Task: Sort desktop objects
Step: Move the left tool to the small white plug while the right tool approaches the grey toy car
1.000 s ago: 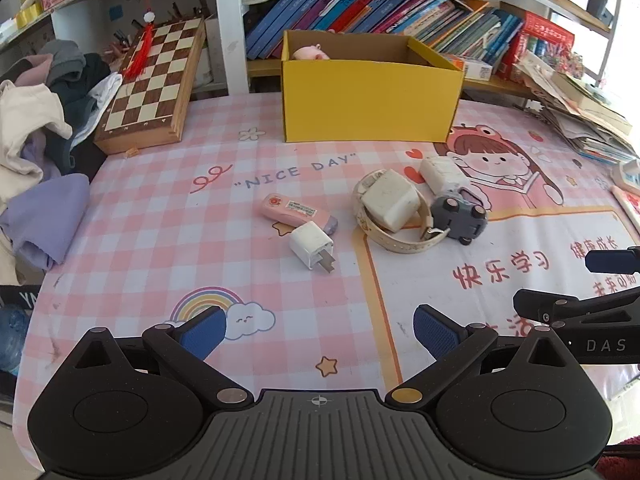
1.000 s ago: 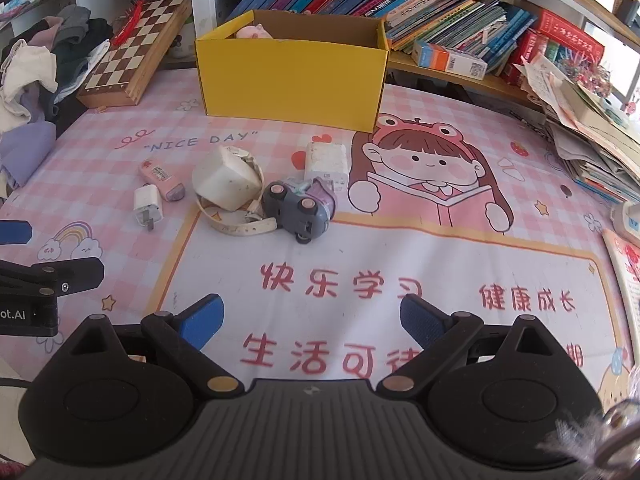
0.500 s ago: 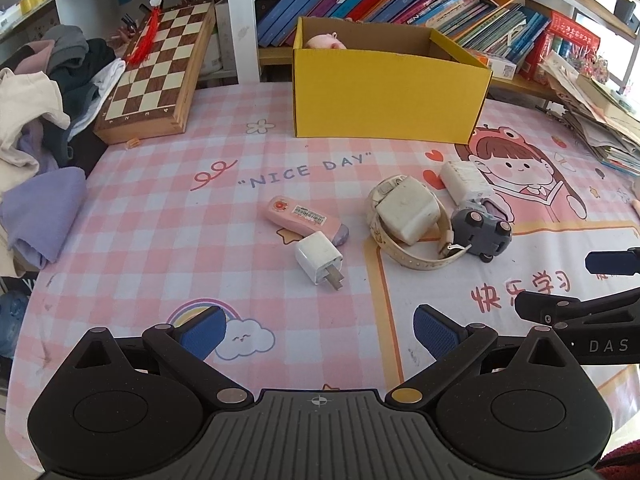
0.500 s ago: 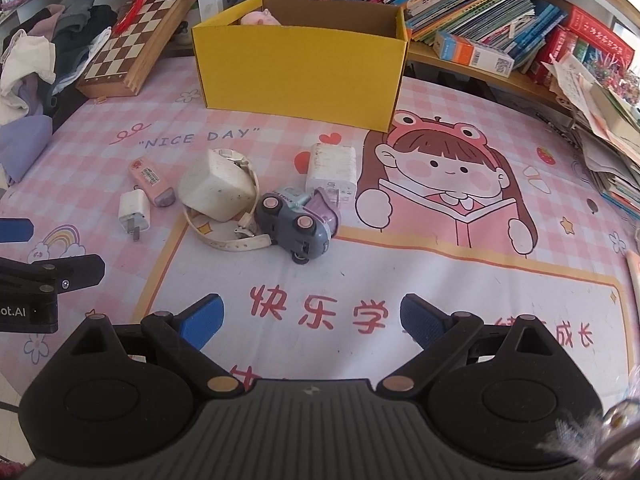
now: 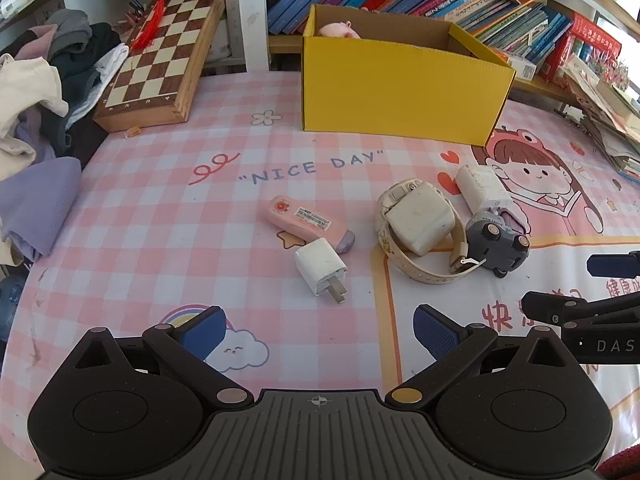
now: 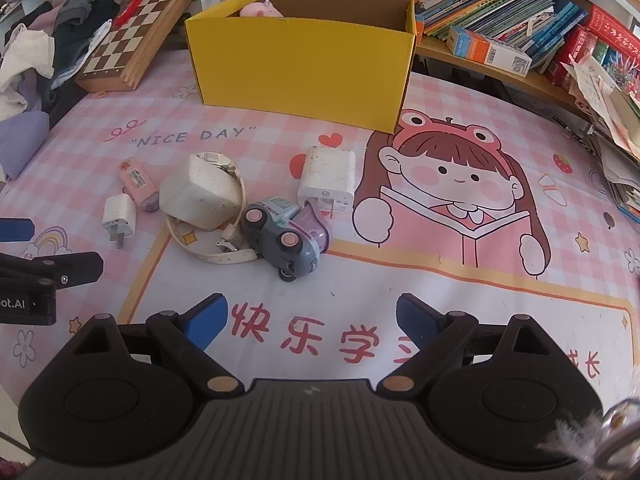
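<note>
Left tongs [image 5: 316, 330]: spread wide, gripping nothing, hovering low over the counter's near edge; nearer the clutter than a second ago.
Right tongs [image 6: 310, 320]: spread wide too, nothing between the pads, likewise drawn in closer than before.
Small plug [image 5: 321, 266]: just ahead of the left tongs, prongs toward the near edge, touching the pink eraser [image 5: 308, 222]; same spot as earlier.
Toy car [image 6: 286, 236]: ahead of the right tongs, against the watch strap [image 6: 218, 254]; unmoved.
Rounded charger [image 6: 200, 192]: resting on the strap loop, left of the car.
Flat charger [image 6: 329, 178]: just behind the car.
Yellow box [image 6: 300, 64]: at the counter's far edge, open, a pink toy [image 6: 259, 10] inside at its left end.
Chessboard [image 5: 160, 58]: leaning at the far left corner.
</note>
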`<control>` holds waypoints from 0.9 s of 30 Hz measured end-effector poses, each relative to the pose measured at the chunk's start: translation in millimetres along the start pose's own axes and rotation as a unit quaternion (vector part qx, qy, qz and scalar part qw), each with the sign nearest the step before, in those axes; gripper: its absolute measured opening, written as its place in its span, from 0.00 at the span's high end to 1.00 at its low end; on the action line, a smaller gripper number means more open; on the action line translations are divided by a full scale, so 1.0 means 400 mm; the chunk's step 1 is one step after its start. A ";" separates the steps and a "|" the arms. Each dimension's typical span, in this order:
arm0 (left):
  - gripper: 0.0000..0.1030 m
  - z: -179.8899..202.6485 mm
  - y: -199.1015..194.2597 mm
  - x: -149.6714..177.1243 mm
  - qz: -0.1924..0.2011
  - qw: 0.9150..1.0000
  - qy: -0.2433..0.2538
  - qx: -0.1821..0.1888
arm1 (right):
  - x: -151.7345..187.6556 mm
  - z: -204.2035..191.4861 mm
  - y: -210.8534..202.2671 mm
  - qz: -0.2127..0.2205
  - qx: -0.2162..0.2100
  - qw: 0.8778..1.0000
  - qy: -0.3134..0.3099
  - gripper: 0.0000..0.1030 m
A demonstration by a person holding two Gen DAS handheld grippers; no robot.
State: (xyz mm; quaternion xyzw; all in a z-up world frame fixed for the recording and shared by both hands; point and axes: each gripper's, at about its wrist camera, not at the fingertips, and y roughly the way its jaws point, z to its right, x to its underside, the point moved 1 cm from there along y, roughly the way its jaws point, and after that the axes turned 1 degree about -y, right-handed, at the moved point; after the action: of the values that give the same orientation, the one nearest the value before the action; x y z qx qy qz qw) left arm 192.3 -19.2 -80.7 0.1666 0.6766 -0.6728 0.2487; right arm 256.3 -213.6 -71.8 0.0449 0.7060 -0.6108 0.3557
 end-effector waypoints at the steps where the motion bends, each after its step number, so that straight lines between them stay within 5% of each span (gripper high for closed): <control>1: 0.02 0.003 0.003 -0.001 -0.002 1.000 0.000 0.000 | -0.001 0.002 0.003 -0.001 -0.001 1.000 -0.001 0.10; 27: 0.08 -0.004 0.083 -0.027 -0.010 1.000 -0.021 -0.018 | -0.067 0.011 0.084 -0.008 -0.019 0.999 -0.034 0.20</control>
State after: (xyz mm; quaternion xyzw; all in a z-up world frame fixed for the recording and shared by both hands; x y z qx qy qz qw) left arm 219.6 -15.0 -102.4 0.1411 0.6852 -0.6661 0.2588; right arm 295.0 -199.1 -84.8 0.0120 0.7051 -0.6014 0.3756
